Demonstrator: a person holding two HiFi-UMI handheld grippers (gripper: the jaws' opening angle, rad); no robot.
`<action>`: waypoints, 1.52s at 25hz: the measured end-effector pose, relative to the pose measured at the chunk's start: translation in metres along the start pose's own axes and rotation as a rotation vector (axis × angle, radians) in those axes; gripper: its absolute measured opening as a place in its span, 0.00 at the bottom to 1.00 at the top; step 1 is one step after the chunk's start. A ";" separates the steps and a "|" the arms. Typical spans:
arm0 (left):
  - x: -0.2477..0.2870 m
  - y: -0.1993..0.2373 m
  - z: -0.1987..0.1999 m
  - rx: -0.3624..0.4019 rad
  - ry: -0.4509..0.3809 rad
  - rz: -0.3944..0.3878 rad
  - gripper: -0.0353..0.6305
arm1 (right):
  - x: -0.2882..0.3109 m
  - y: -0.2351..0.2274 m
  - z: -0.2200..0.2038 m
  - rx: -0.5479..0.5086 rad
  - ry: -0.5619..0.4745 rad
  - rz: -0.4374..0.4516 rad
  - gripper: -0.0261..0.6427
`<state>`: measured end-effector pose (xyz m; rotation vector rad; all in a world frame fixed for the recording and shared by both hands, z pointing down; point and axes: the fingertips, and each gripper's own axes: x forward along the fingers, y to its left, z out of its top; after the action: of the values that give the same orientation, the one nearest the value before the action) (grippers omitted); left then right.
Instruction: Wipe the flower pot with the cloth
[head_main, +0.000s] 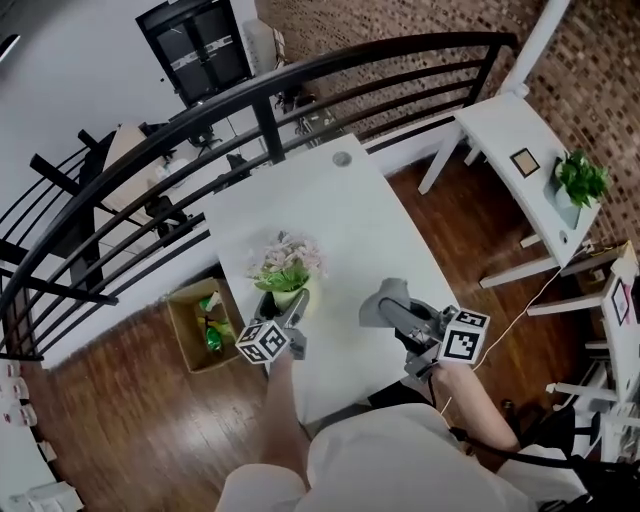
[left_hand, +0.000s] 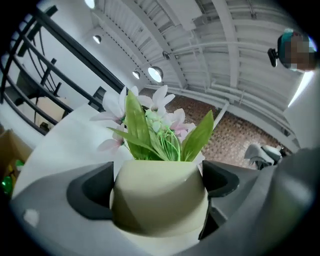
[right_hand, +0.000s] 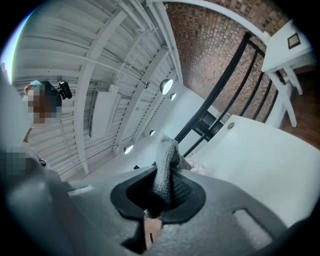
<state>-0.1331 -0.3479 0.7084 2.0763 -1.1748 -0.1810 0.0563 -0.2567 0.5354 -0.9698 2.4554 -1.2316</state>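
At the near left part of a white tabletop (head_main: 350, 220), a person brings two hand-held tools to a small cream flower pot (left_hand: 159, 200). The left tool (head_main: 288, 322) is spread wide, with the pot between its jaws and the dark pads against the pot's two flanks. No view settles whether the base rests on the tabletop or hangs just clear of it. Pale pink flowers (left_hand: 150, 120) and broad green leaves stand straight up out of the rim.

The right tool (right_hand: 159, 196), well apart to the right, is pressed together on a bunched end of a grey knitted cloth (right_hand: 166, 160), and the rest of the cloth stands free beyond the jaws.

The pot looks smooth, rigid and probably light, with a glossy wall that could slide in a loose grip and might chip if knocked over. The blooms make it a little top-heavy. The flanks below the rim, where the pads now sit, seem the sound place to hold it, leaving the front wall bare for wiping. The cloth is soft and limp, so pinching it near one end leaves a loose flap to drag over the surface.
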 end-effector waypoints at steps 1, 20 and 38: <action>-0.001 0.005 -0.008 0.026 0.014 0.035 0.93 | 0.000 0.000 -0.001 0.000 0.004 -0.001 0.05; -0.083 0.002 -0.120 0.459 0.341 0.177 0.98 | -0.028 0.015 -0.025 -0.047 -0.050 -0.040 0.05; -0.240 -0.181 0.016 0.591 -0.169 0.171 0.81 | -0.070 0.105 -0.060 -0.822 -0.071 -0.242 0.05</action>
<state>-0.1535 -0.1101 0.5256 2.4782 -1.6532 0.0881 0.0327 -0.1291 0.4844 -1.4870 2.8731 -0.1622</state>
